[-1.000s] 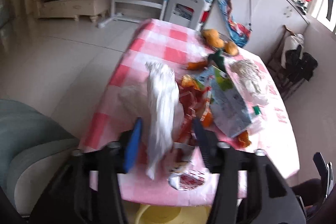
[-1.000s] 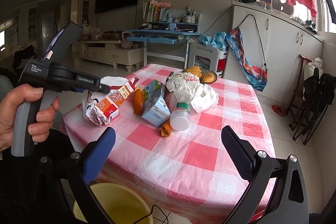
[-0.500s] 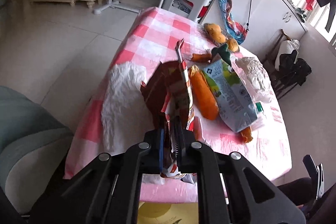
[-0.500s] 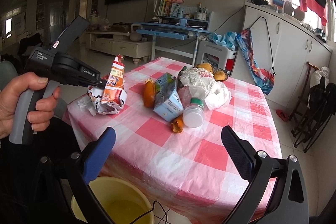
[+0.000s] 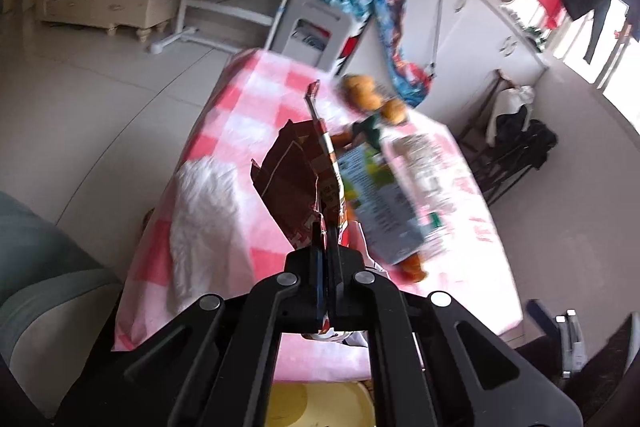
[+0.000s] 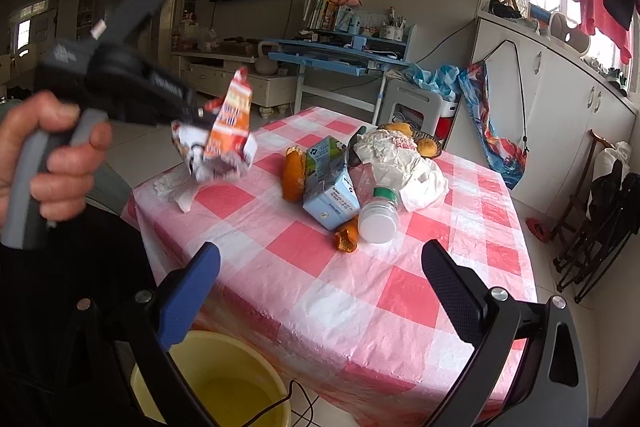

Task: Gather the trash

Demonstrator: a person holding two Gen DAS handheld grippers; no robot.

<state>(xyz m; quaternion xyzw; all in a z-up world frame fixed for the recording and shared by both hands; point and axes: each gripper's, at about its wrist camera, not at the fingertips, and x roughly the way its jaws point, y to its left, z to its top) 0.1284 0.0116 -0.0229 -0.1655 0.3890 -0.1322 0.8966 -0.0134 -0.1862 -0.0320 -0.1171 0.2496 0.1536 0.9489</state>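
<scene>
One crumpled orange-and-white snack wrapper [image 6: 222, 139] is pinched between the tightly closed jaws of the left gripper [image 5: 325, 227], held in the air above the near left corner of the table with the pink-and-white checked plastic cloth [image 6: 400, 291]. A person's hand [image 6: 48, 167] grips that tool's grey handle. The right gripper [image 6: 320, 283] hangs near the table's front edge with its jaws spread wide and nothing between them.

Below the near edge of the table stands a round yellow plastic bucket [image 6: 224, 387], which looks like the trash bin. On the cloth remain a crumpled white tissue [image 6: 176, 187] at the left corner, a light-blue drink carton [image 6: 330, 187] on its side, orange peel pieces [image 6: 294, 173], a white plastic bottle with a green cap [image 6: 380, 215] and a crumpled white paper bag [image 6: 404, 163].

The step in hand appears to be carrying the first piece to the bin. Next, the wrapper needs to come back and down over the bucket's mouth before the jaws release.
</scene>
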